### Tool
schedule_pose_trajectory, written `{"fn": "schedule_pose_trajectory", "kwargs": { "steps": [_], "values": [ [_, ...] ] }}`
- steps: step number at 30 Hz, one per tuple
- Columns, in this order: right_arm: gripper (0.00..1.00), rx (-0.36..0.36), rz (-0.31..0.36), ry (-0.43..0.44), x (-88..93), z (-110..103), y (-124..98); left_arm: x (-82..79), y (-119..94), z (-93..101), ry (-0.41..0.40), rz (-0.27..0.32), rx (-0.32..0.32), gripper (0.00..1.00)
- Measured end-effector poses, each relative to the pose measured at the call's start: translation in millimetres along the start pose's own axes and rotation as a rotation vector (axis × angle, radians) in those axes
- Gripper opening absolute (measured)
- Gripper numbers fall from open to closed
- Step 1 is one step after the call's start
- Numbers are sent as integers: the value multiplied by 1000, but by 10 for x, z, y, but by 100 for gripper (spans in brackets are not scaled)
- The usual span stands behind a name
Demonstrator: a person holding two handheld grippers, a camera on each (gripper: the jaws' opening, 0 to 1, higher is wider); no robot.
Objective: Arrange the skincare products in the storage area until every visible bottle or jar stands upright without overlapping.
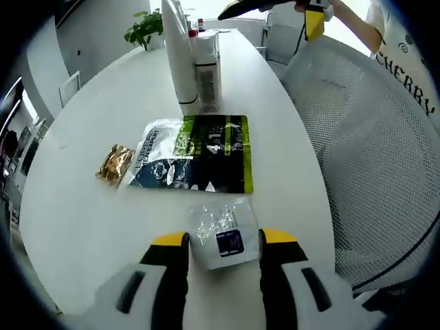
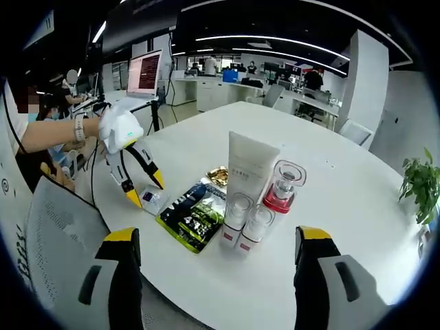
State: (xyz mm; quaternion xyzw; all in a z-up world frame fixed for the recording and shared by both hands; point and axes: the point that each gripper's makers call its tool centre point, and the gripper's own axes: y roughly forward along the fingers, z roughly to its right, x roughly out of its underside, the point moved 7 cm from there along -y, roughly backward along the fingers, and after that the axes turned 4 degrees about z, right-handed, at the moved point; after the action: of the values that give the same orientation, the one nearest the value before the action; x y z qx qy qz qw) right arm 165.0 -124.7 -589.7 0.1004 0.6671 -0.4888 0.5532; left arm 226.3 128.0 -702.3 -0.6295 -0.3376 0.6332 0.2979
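Your skincare things stand in a small group on the round white table (image 2: 357,206). The tall white tube (image 2: 249,170) stands up straight. Just beside it is the clear bottle with the red ring (image 2: 282,187), and two small clear bottles (image 2: 246,227) stand in front, close together.

Next to them lies a flat dark and green packet (image 1: 196,153) — it rests on the table, not standing. A little gold packet (image 1: 115,163) lies near its far side.

A small clear packet with a dark label (image 1: 223,232) lies between the yellow tips of your left gripper (image 1: 223,239). The jaws sit close on both sides of it, but you cannot tell if they squeeze it.

Your right gripper (image 2: 218,242) is wide apart and holds nothing. A white mesh chair (image 1: 371,158) is beside the table, and a green plant (image 2: 419,185) is at the far edge.
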Motion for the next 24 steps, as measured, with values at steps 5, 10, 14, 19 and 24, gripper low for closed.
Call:
{"fn": "schedule_pose_trajectory", "kwargs": {
  "steps": [5, 10, 14, 19, 24],
  "values": [
    [93, 3, 0, 8, -1, -1, -3, 11, 14, -11, 31, 2, 31, 36],
    [92, 8, -6, 12, 12, 2, -9, 19, 25, 9, 52, -15, 67, 36],
    [92, 16, -10, 18, 24, 5, -10, 3, 44, 25, 64, -14, 79, 36],
    [92, 18, -14, 21, 27, 8, -6, -32, 61, 31, 75, -5, 87, 36],
    [92, 19, -17, 22, 28, 2, -2, -54, 82, 27, 100, -5, 98, 36]
  ]
}}
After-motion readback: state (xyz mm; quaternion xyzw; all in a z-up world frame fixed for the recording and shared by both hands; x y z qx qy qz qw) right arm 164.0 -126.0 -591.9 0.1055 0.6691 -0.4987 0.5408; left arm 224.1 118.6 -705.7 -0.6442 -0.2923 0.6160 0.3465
